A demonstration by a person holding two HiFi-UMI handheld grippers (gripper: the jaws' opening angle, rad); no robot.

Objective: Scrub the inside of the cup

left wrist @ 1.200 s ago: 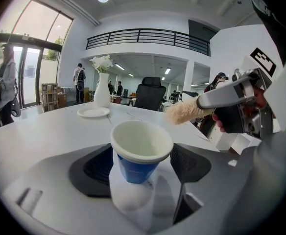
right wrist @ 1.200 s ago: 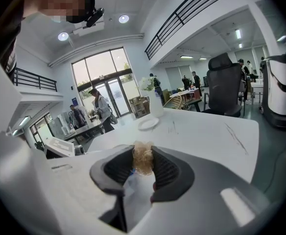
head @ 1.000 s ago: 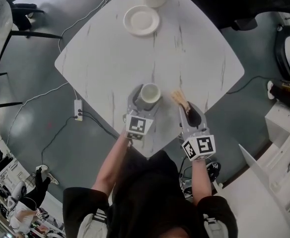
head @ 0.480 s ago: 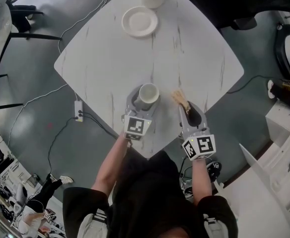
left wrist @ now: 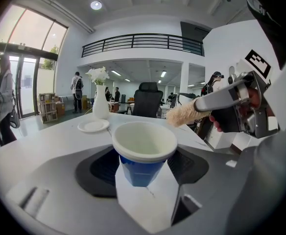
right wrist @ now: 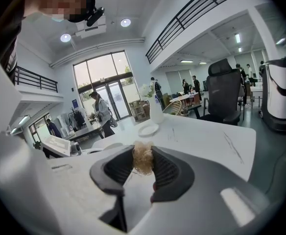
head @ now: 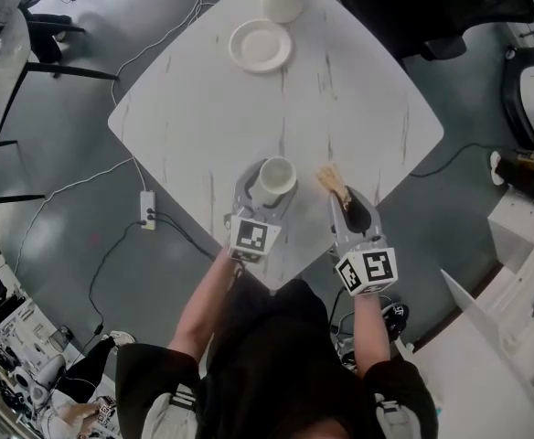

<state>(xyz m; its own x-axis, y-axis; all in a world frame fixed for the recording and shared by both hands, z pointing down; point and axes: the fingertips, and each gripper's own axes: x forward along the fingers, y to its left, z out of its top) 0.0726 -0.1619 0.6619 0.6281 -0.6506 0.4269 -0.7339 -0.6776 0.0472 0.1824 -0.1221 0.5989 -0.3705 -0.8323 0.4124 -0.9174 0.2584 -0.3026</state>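
Mid-frame, the left gripper (head: 272, 184) has just been closing its jaws on a tapered cup (left wrist: 144, 143), glossy blue outside and white inside. The right gripper (right wrist: 143, 174) clamps a fuzzy tan brush (right wrist: 143, 156).

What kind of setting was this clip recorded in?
Likely an open office or lab atrium: a railed mezzanine, glass entrance doors, an office chair behind the marble-look table.

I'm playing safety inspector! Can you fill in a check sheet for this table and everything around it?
Surface: white streaked table.
Job's things: cup upright; brush beside it, not inside.
Clutter: plate and vase at far corner.
Grippers: left gripper, jaws just been closing, shut on cup; right gripper shut on brush.
Cables: power strip and cables on floor.
Surroundings: black chair; people far off.
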